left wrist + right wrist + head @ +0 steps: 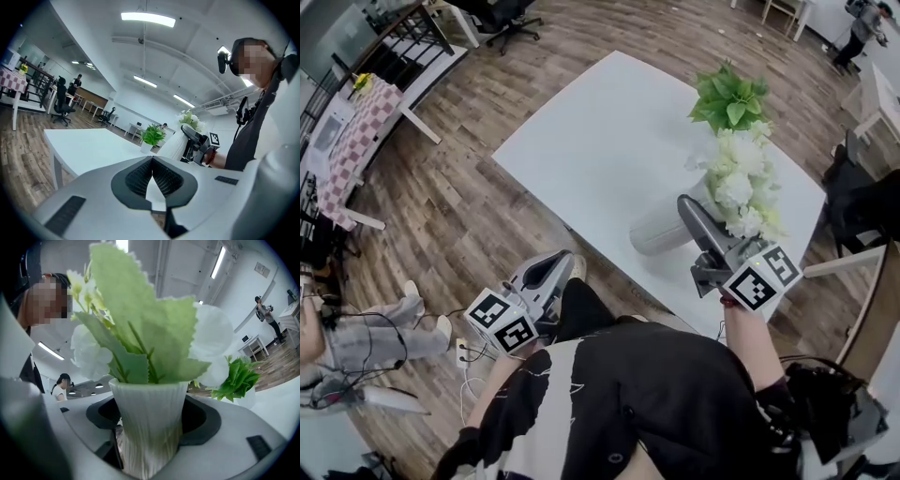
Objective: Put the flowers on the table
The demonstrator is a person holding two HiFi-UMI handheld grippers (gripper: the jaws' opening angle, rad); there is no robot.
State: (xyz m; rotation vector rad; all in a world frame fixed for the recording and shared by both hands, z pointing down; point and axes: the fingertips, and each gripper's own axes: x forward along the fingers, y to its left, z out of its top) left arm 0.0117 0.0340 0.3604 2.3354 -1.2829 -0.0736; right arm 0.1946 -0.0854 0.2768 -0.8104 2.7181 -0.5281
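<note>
Right gripper (152, 417) pinching ribbed white vase of white flowers (147, 401): lower upright onto white table (591, 141), clear of small green potted plant (729, 98); left gripper (152, 161) pressed together, empty.

I see the vase (149, 427) in white with fine vertical ribs; the flowers (739, 187) are white among pale green toothed leaves; the small plant (729, 98) at the far right is a brighter green; the table (600, 141) is plain white; the floor (487, 216) is brown wood planking; the left gripper (152, 158) and right gripper (686, 204) are light grey with black ribbed pads, their marker cubes (502, 321) patterned in black-and-white squares; the cloth (356, 141) at the far left is pink-and-white chequered.
</note>
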